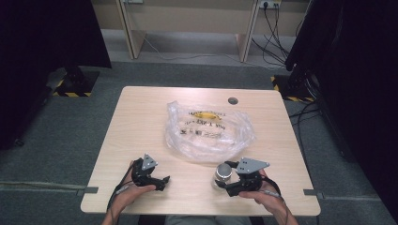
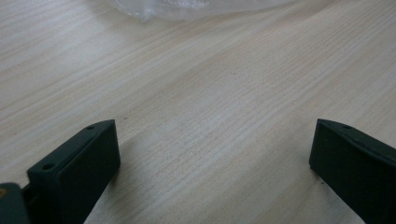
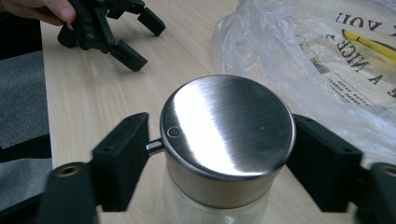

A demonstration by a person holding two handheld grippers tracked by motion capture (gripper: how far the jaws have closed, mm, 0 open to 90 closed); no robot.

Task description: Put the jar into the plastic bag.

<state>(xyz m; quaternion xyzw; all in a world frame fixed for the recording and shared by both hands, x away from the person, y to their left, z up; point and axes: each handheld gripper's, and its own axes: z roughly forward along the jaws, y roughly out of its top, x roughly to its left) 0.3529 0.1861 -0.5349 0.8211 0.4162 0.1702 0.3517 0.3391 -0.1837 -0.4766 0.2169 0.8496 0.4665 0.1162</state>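
A glass jar [image 1: 222,175] with a brushed steel lid [image 3: 229,123] stands upright near the table's front edge, right of centre. My right gripper [image 3: 219,144] has its jaws on either side of the lid. One jaw presses a small pin on the lid's rim and the other sits against the opposite edge, so it is shut on the jar. My left gripper [image 1: 159,180] rests low over bare wood at the front left, held by a hand, with its jaws wide apart and nothing between them [image 2: 212,154]. It also appears far off in the right gripper view [image 3: 130,37].
A crumpled clear plastic bag [image 1: 209,131] with black print and a yellow item [image 1: 206,114] inside lies mid-table, just behind the jar. A dark round cable hole [image 1: 233,100] sits near the far edge. Bare wooden tabletop [image 1: 141,122] lies to the left of the bag.
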